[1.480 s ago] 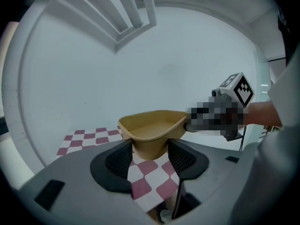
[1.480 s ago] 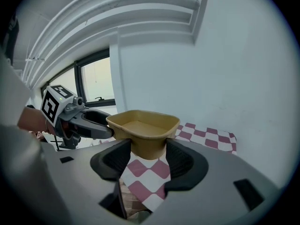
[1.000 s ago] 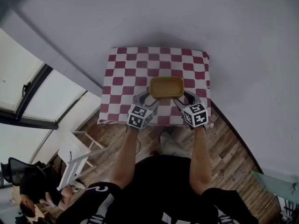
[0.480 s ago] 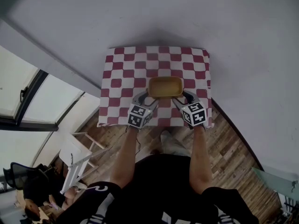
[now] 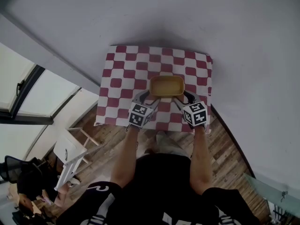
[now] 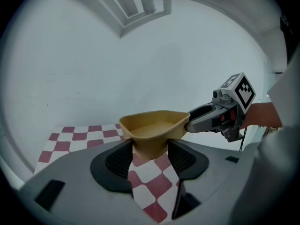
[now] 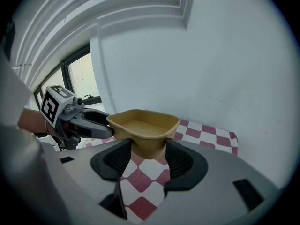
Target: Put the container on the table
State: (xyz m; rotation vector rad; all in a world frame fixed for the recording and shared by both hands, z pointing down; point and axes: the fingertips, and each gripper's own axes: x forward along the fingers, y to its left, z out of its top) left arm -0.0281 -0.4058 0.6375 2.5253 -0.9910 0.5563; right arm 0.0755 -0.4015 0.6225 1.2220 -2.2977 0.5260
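A tan, empty, rounded-rectangular container (image 5: 166,86) is held above the red-and-white checkered table (image 5: 123,78). My left gripper (image 5: 146,97) is shut on its near left corner and my right gripper (image 5: 183,97) on its near right corner. In the left gripper view the container (image 6: 152,131) sits pinched between the black pads (image 6: 123,158), with the right gripper reaching in from the right. In the right gripper view the container (image 7: 145,125) is likewise clamped at its corner, and the checkered cloth (image 7: 150,172) shows below it.
The small table stands against a plain white wall (image 5: 187,18). A wooden floor (image 5: 234,149) lies to the right, a white stool (image 5: 70,153) at lower left, and windows (image 5: 28,93) on the left.
The container and both grippers have held almost the same place over the table; the view shifted slightly and the stool at lower left appears a bit lower.
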